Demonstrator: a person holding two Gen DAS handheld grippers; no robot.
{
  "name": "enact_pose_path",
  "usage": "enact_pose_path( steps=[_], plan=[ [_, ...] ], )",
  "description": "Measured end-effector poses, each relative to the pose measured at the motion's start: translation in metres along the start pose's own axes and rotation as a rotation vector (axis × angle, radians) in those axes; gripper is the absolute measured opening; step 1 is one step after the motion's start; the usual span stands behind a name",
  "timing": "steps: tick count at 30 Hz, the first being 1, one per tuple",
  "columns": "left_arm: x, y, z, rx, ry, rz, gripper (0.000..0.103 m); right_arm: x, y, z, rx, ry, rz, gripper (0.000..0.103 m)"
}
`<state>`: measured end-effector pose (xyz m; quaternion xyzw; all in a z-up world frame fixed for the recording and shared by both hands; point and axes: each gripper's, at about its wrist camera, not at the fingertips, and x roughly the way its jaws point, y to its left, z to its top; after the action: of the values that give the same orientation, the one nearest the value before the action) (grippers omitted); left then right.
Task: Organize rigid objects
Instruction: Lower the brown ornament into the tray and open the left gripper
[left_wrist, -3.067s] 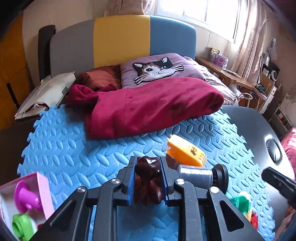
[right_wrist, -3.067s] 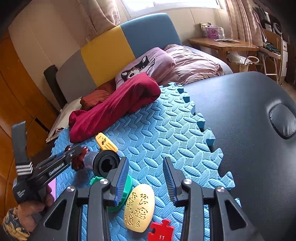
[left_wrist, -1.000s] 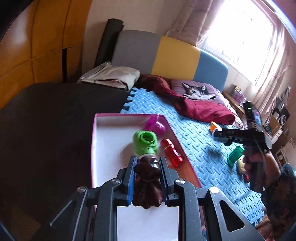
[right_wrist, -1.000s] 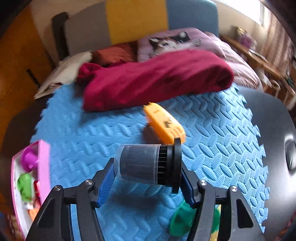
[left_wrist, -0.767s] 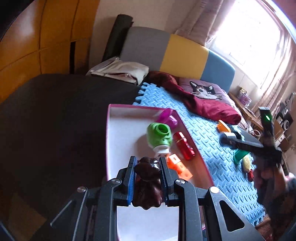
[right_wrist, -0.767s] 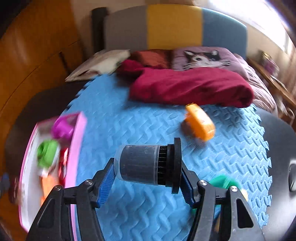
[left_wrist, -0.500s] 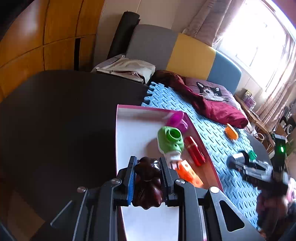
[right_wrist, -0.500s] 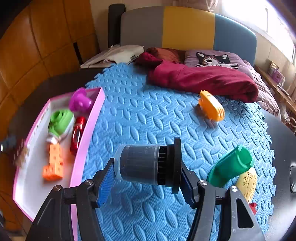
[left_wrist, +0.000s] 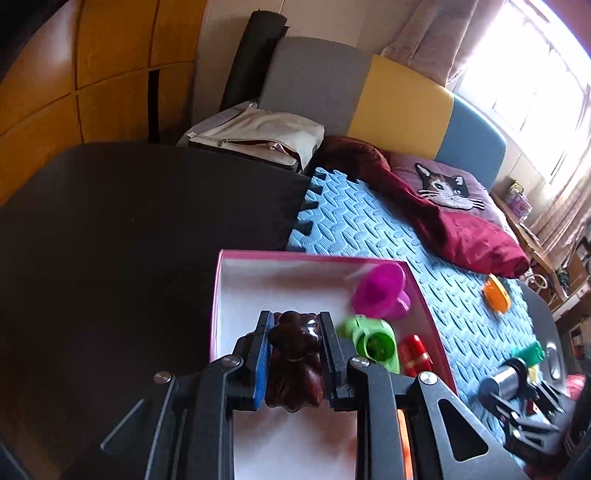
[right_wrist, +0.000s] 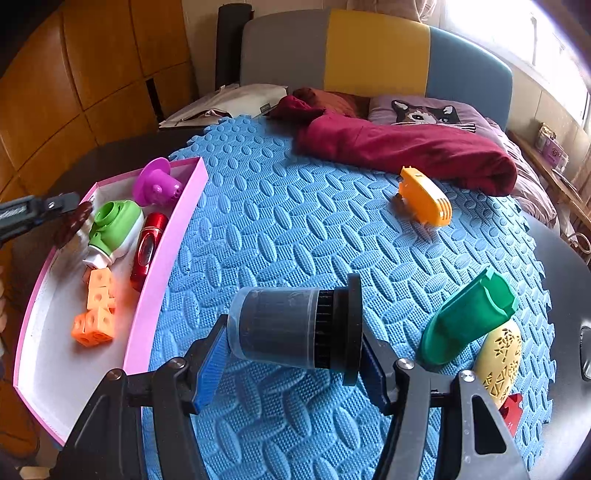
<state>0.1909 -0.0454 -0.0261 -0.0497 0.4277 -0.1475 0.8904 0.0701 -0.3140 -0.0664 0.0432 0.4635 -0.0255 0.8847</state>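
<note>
In the left wrist view, the left gripper (left_wrist: 294, 354) is clamping a dark brown figurine (left_wrist: 294, 363) between its pads at lower centre, hovering over the near left part of the pink tray (left_wrist: 310, 257). Inside the tray, a magenta piece (left_wrist: 382, 291), a green toy (left_wrist: 371, 341) and a red cylinder (left_wrist: 415, 354) are lying toward its right wall. At lower right, the right gripper (left_wrist: 511, 387) is showing with its load.

In the right wrist view, the right gripper (right_wrist: 291, 362) is gripping a grey-and-black cylinder (right_wrist: 295, 326) crosswise above the blue foam mat (right_wrist: 295, 221), right of the tray (right_wrist: 166, 258). Orange cubes (right_wrist: 94, 310) are also sitting in the tray. An orange toy (right_wrist: 424, 201), a green holder (right_wrist: 467, 321), a yellow oval (right_wrist: 498, 356) and a red puzzle piece (right_wrist: 511, 411) are lying on the mat, unsorted. Roughly half the job looks done.
</note>
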Motion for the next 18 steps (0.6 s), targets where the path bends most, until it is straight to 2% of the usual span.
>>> enact_pose_path(
  steps=[4, 7, 8, 10, 15, 18],
  plan=[
    [0.015, -0.002, 0.006, 0.008, 0.005, 0.021, 0.024, -0.001, 0.001, -0.001, -0.003, -0.006, 0.000, 0.064],
    [0.016, -0.006, 0.009, 0.020, -0.002, 0.010, 0.025, -0.002, 0.001, -0.001, -0.004, -0.008, 0.000, 0.064],
    [0.014, -0.006, 0.009, 0.017, -0.011, 0.003, 0.028, -0.002, 0.001, -0.001, -0.005, -0.008, -0.001, 0.064],
    [0.007, -0.006, 0.010, 0.019, -0.033, 0.016, 0.050, -0.002, 0.001, -0.001, -0.005, -0.010, -0.001, 0.064],
    [-0.026, -0.005, 0.000, 0.046, -0.101, 0.049, 0.052, -0.004, 0.001, -0.002, -0.005, -0.016, -0.003, 0.064],
    [-0.046, -0.004, -0.018, 0.060, -0.116, 0.099, 0.060, -0.004, 0.001, -0.002, -0.002, -0.020, -0.007, 0.064]
  ],
)
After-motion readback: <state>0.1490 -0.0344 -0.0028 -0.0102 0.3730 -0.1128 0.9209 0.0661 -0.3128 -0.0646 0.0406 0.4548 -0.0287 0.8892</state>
